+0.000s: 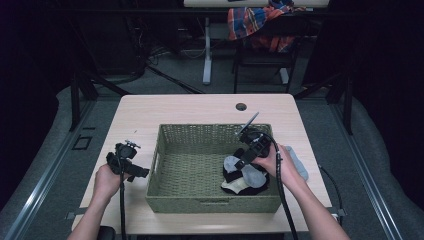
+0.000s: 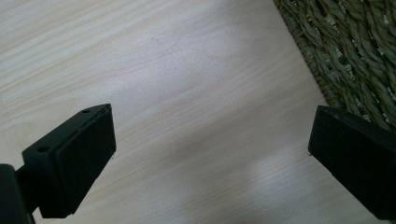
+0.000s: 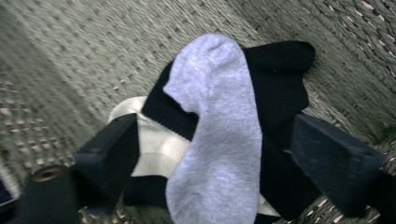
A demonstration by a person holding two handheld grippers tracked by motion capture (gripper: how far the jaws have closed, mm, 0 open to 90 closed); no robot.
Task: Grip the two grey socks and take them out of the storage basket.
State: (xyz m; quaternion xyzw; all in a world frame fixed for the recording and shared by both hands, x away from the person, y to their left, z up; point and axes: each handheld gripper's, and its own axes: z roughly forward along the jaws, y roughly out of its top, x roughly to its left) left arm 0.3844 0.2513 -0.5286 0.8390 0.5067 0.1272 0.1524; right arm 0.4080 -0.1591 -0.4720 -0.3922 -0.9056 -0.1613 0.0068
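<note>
A green woven basket point(image 1: 210, 129) stands mid-table. In its front right corner lies a pile of socks: a light grey sock point(image 3: 219, 116) draped over a black sock point(image 3: 280, 79) and a cream one point(image 3: 154, 144). My right gripper point(image 3: 215, 140) hovers just above this pile point(image 1: 245, 177), open, its jaws on either side of the grey sock without pinching it. Left of the basket, my left gripper point(image 1: 134, 169) is open over bare table wood point(image 2: 187, 70), nothing between its jaws; the basket's corner point(image 2: 355, 51) is at the upper right of its view.
Another grey sock point(image 1: 298, 162) lies on the table just right of the basket. A cable hole point(image 1: 241, 106) sits near the far edge. Behind the table stands a chair with plaid cloth point(image 1: 257, 22). Bare wood point(image 1: 135, 125) lies left of the basket.
</note>
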